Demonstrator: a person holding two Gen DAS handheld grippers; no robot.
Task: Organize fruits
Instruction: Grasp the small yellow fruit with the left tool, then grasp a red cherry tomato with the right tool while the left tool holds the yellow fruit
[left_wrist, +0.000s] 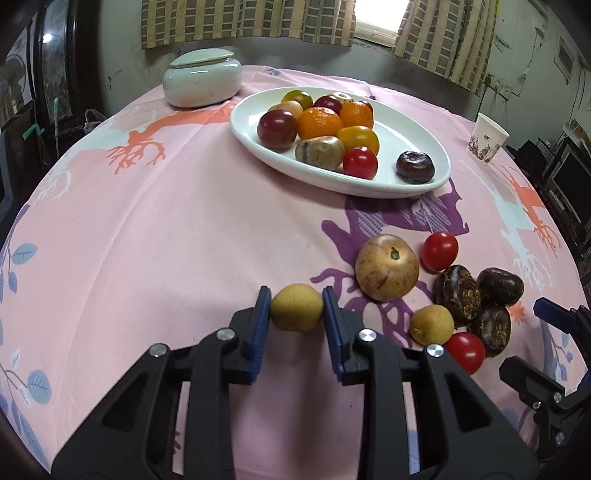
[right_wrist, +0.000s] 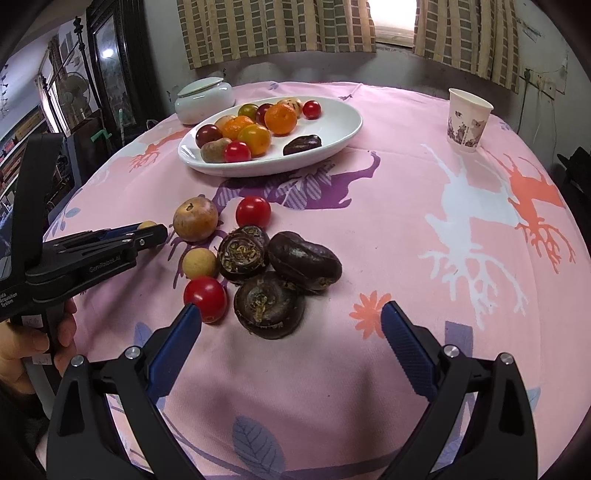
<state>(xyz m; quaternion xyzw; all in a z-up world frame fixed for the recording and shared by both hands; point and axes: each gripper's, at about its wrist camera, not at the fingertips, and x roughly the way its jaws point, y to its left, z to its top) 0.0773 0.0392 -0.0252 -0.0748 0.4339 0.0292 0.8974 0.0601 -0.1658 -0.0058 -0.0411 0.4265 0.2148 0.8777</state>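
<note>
My left gripper (left_wrist: 296, 308) is shut on a small yellow-tan round fruit (left_wrist: 296, 307), its blue pads pressing both sides just above the pink cloth. To its right lie a large tan fruit (left_wrist: 386, 267), another small yellow fruit (left_wrist: 431, 325), two red cherry tomatoes (left_wrist: 439, 251) (left_wrist: 464, 351) and three dark brown water chestnuts (left_wrist: 480, 299). The white oval plate (left_wrist: 424, 125) further back holds several fruits. My right gripper (right_wrist: 291, 317) stands open near the front edge, a dark chestnut (right_wrist: 267, 304) and a red tomato (right_wrist: 205, 298) just beyond its fingertips.
A pale green lidded jar (left_wrist: 202, 79) stands behind the plate at the left. A paper cup (right_wrist: 468, 120) sits at the far right of the round table. The cloth (left_wrist: 147, 240) left of the loose fruits is bare. A hand (right_wrist: 33, 350) holds the left gripper's handle.
</note>
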